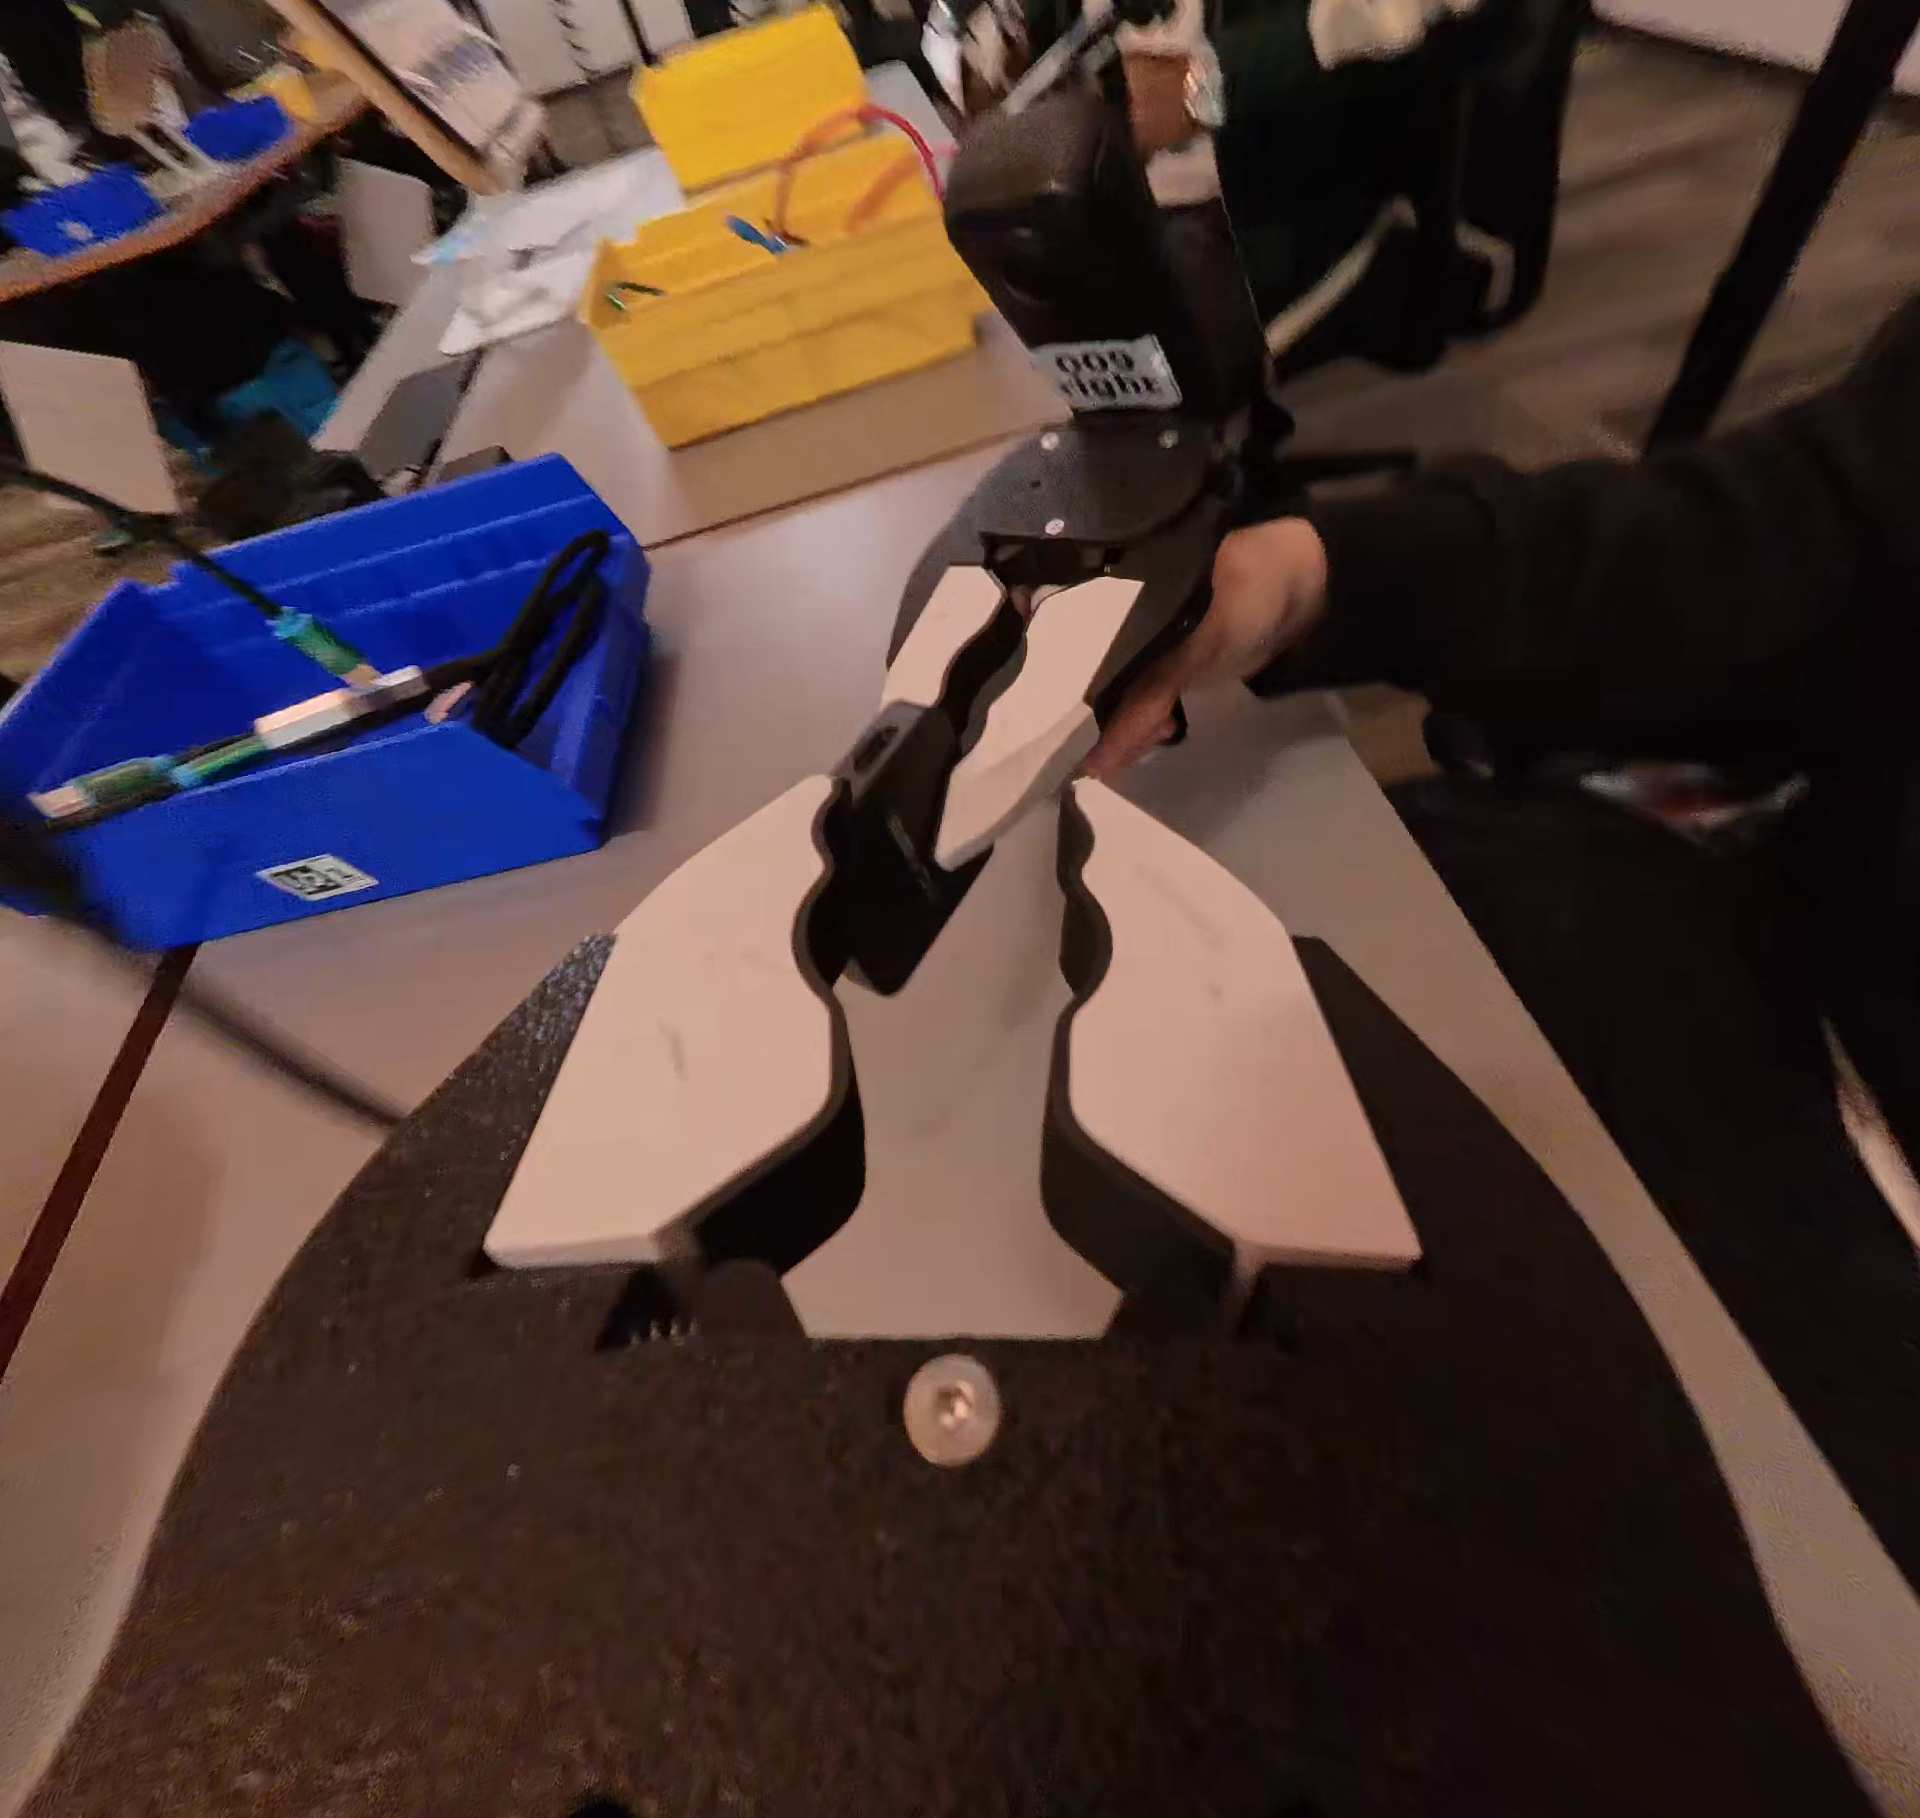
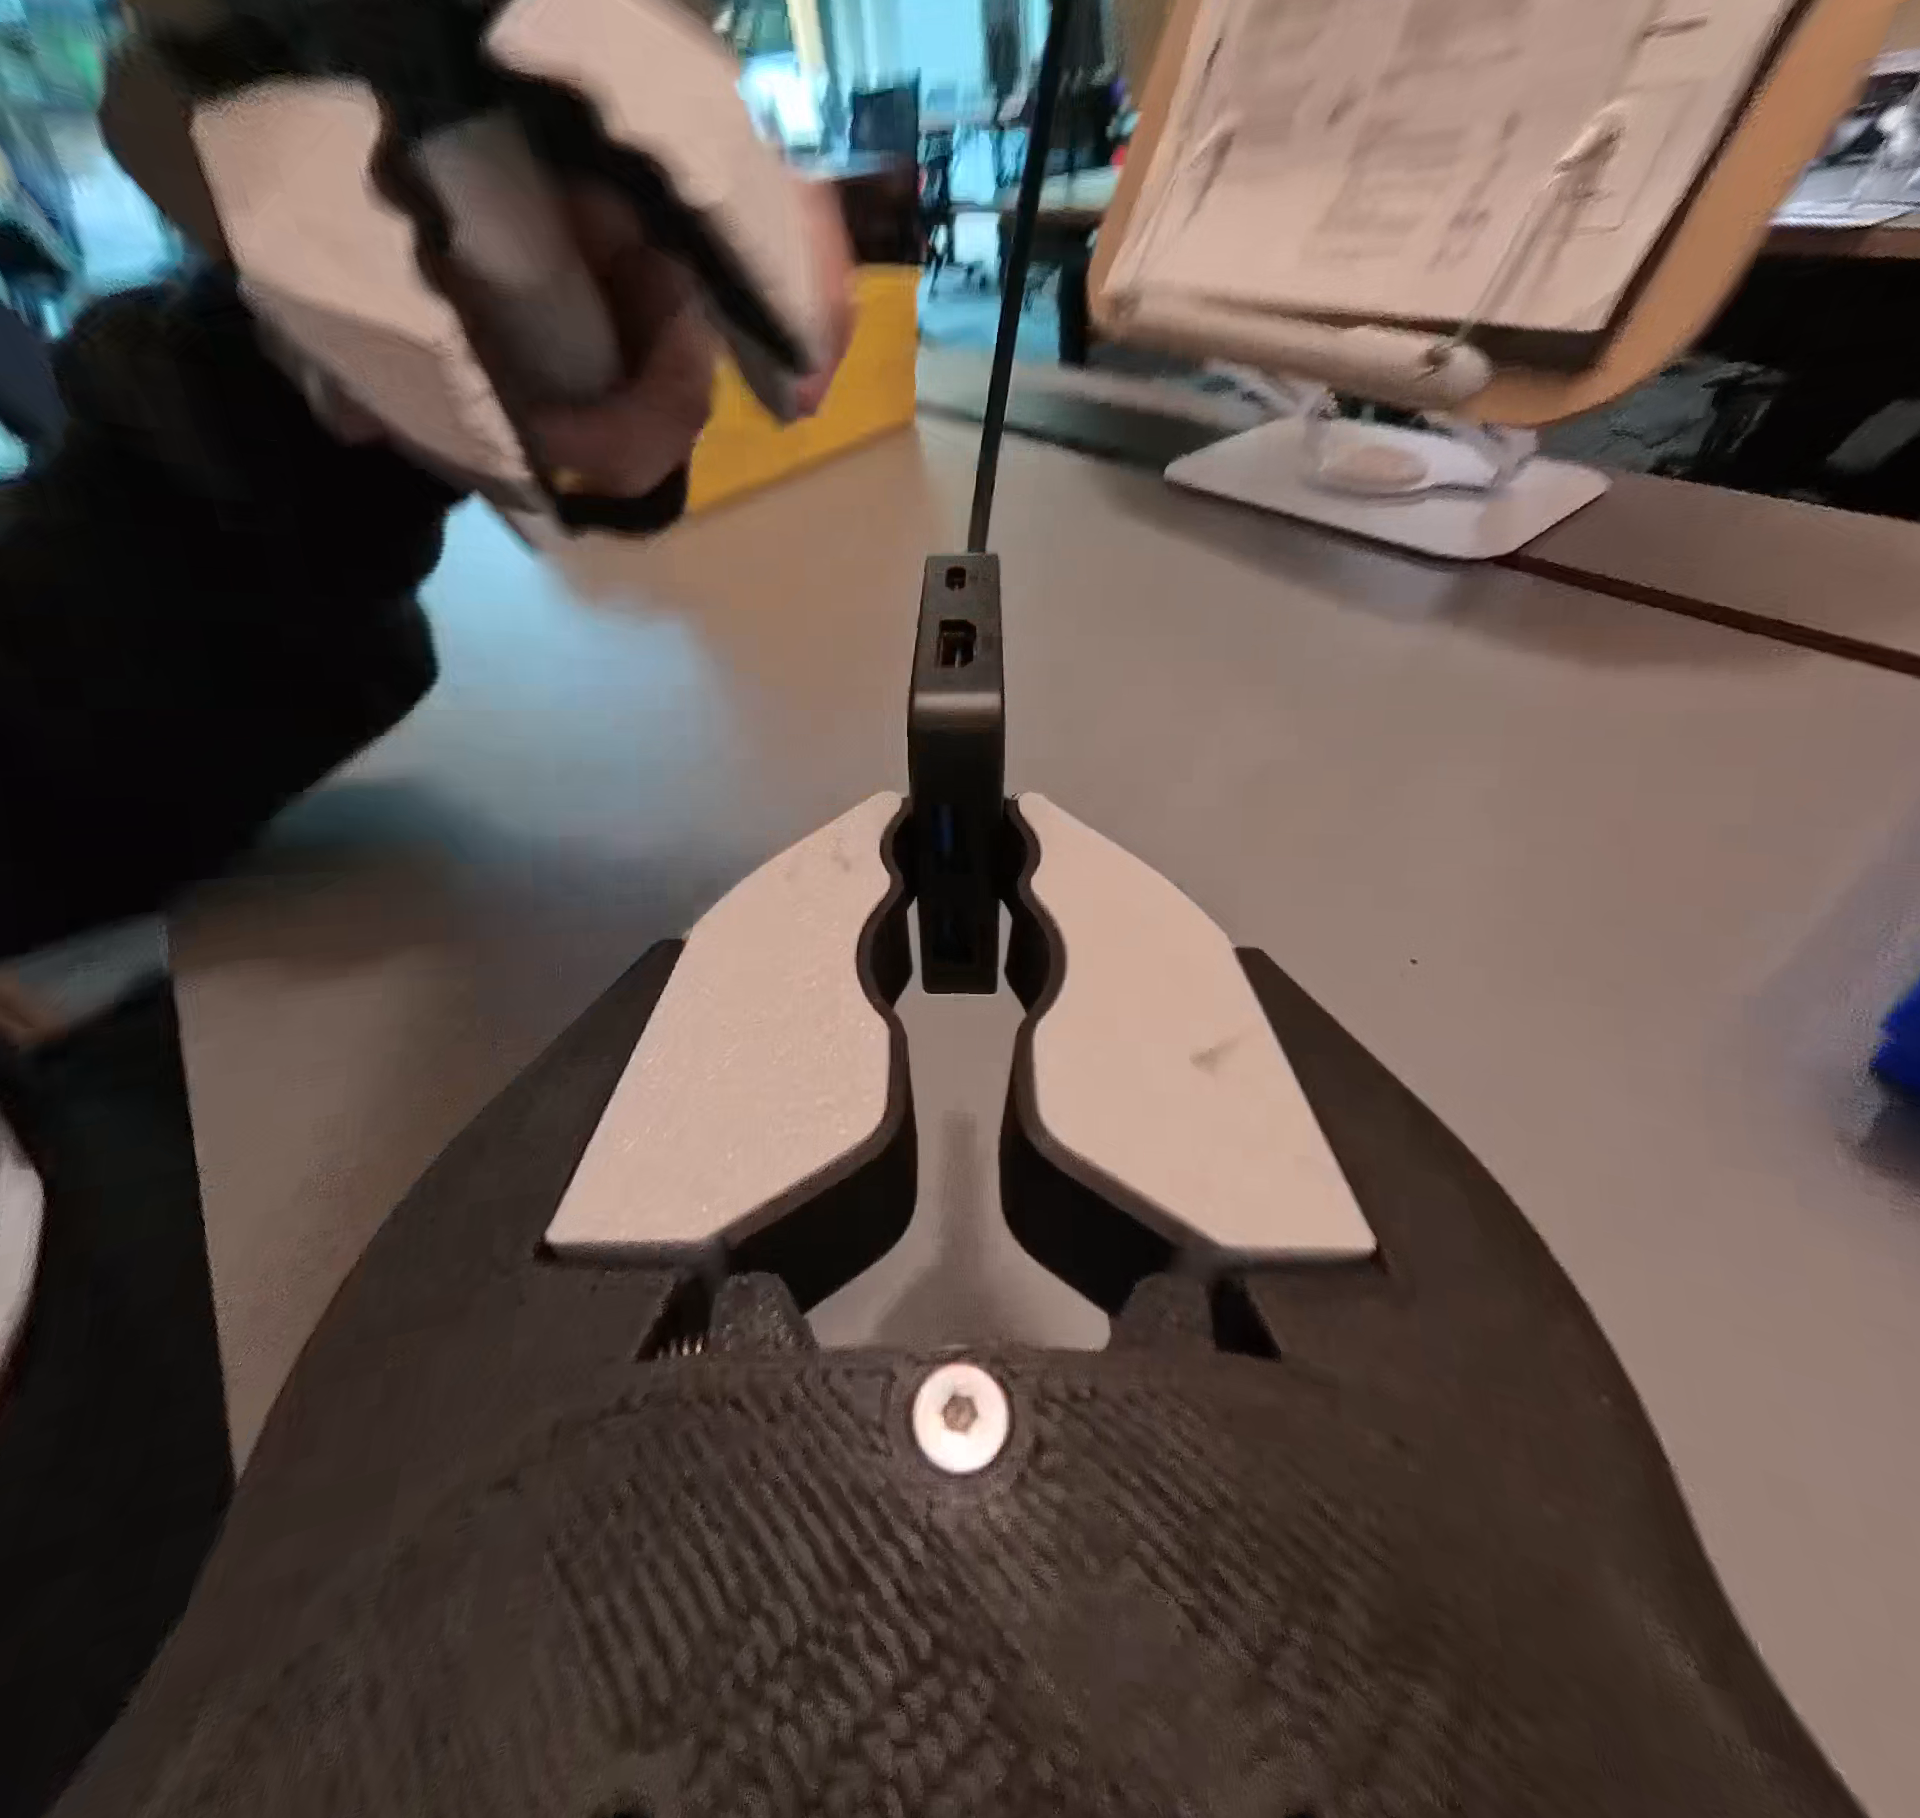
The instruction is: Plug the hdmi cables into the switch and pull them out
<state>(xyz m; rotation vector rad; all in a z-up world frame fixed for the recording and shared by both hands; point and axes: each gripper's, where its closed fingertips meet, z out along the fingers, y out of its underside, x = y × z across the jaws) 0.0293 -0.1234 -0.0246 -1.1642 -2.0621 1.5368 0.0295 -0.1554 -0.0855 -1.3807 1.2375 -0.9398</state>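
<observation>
Between the white fingers of the right tongs [image 2: 958,812] sits the black switch [image 2: 958,729], pinched by its lower end and held edge-up above the grey bench [image 2: 1351,833]. A port opening shows on its narrow upper face, and a thin black cable [image 2: 1013,314] rises straight from its top. From the left wrist view, the same switch [image 1: 899,864] lies slanted between the two tools, with the right tongs [image 1: 951,760] closed on it and a bare hand [image 1: 1236,625] gripping their handle. The left tongs [image 1: 940,812] stand spread, nothing between their fingers, their tips on either side of the switch. Farther left on the bench rests a blue bin [image 1: 343,792] holding cables with plugs, and behind it a yellow bin [image 1: 790,334] with orange wires. Across the bench in the right wrist view, the left tongs [image 2: 649,454] appear blurred and parted.
</observation>
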